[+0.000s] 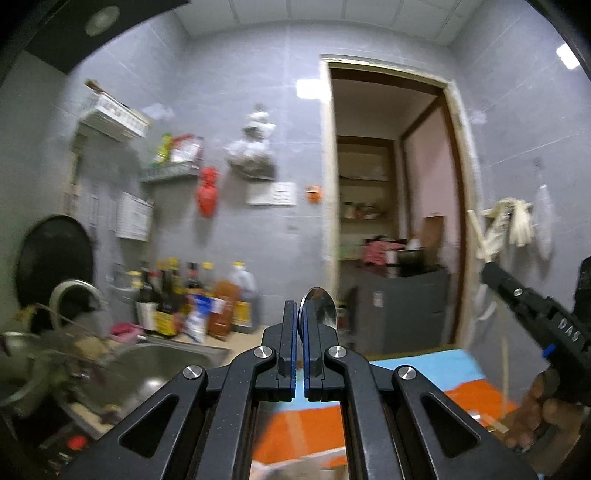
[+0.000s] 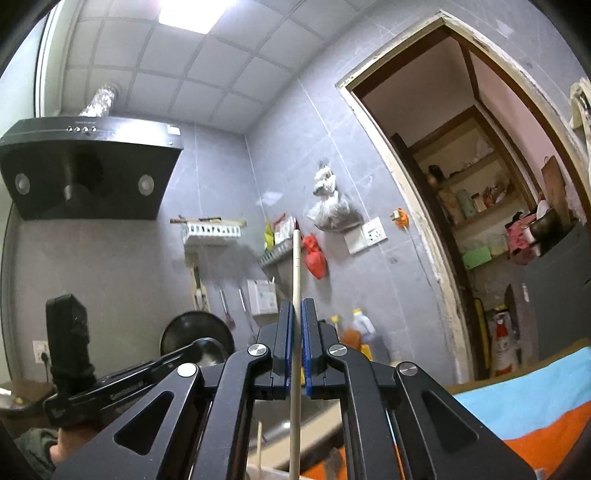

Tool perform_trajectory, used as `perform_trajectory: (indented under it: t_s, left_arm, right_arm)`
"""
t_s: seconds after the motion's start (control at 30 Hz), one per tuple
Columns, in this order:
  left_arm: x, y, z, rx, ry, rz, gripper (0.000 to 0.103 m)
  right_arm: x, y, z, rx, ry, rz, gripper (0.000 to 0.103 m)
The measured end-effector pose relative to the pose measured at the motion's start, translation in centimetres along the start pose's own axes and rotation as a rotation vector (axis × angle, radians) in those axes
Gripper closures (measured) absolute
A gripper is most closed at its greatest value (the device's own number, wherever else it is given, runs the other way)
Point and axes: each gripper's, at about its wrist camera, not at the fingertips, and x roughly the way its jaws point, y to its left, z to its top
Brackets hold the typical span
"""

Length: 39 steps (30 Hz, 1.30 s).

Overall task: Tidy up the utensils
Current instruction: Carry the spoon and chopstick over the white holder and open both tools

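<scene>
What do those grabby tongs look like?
Both tongs, left and right, are black, with blue pads inside the fingers, silver round bolts and triangle-shaped holes. White letters mark the right one's side. A black camera sits atop the left.

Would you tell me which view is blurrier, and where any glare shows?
Left wrist view: bottles and sink are motion-smeared, though the spoon stays sharp. Right wrist view: crisper overall, but the ceiling light blows out white.

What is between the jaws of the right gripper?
A pale chopstick, clamped upright between the jaws of the right gripper, in the right wrist view.
</scene>
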Motion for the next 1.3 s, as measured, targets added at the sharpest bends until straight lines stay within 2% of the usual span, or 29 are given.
perform_trajectory:
  t_s: [0.17,0.33,0.53,0.7,0.93,1.07,1.3]
  left_arm:
    - [0.6,2.9,-2.6,0.037,0.008,0.118,0.102]
    - [1.7,3.5,-6.0,0.071,0.017,0.187,0.102]
    - [2.5,2.2,-8.7,0.134,-0.007,0.226,0.102]
    - [2.6,1.2,-10.1,0.169,-0.021,0.235,0.102]
    - [2.8,0.9,-11.0,0.137,0.026,0.189,0.102]
    - [2.3,1.1,-11.0,0.087,0.052,0.132,0.101]
    - [1.6,1.2,-10.1,-0.035,0.135,-0.081,0.096]
  right_arm:
    - [1.7,-0.3,-3.1,-0.018,0.004,-0.047,0.1]
    - [2.5,-0.8,-5.4,-0.043,0.01,-0.119,0.1]
    - [2.8,-0.7,-7.0,-0.099,0.006,-0.192,0.1]
    - [2.9,-0.2,-8.1,-0.154,0.032,-0.205,0.1]
    - [2.6,0.0,-9.1,-0.193,0.113,-0.188,0.1]
    - [2.1,0.0,-9.2,-0.179,0.167,-0.167,0.1]
    - [1.1,0.0,-9.0,-0.15,0.25,-0.127,0.098]
